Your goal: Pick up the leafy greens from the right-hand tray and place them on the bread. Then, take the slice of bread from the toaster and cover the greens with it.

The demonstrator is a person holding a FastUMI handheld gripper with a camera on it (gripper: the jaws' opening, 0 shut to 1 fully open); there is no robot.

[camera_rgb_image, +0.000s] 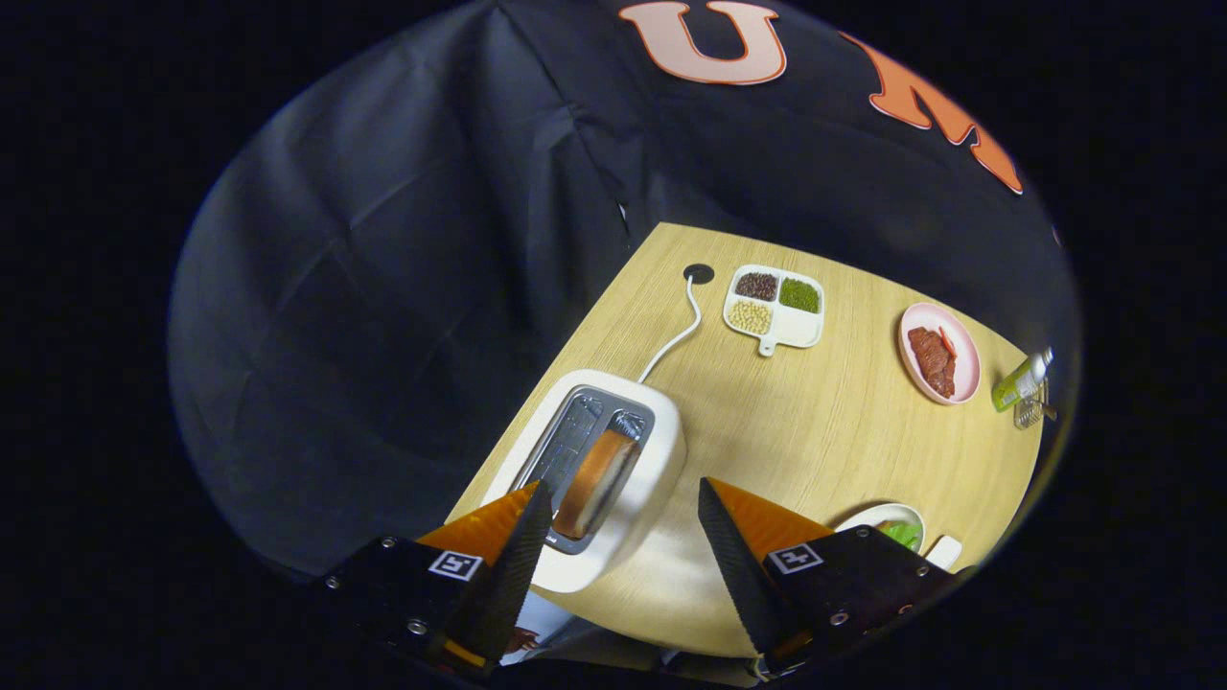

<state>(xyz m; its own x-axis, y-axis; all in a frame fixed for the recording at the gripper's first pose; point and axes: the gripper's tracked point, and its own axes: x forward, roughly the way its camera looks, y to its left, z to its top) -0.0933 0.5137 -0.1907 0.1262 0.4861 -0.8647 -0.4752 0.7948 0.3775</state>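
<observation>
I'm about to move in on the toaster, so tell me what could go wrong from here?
1. The gripper hangs open above the toaster; the bread slice sits deep in one slot, so the fingers may hit the slot rim.
2. The toaster's cord trails across the table; bumping the toaster could drag it.
3. The greens lie half hidden behind one finger.

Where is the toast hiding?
In the gripper view, the bread slice stands in the white toaster's slot, just ahead of the open gripper, nearer its left finger.
</observation>
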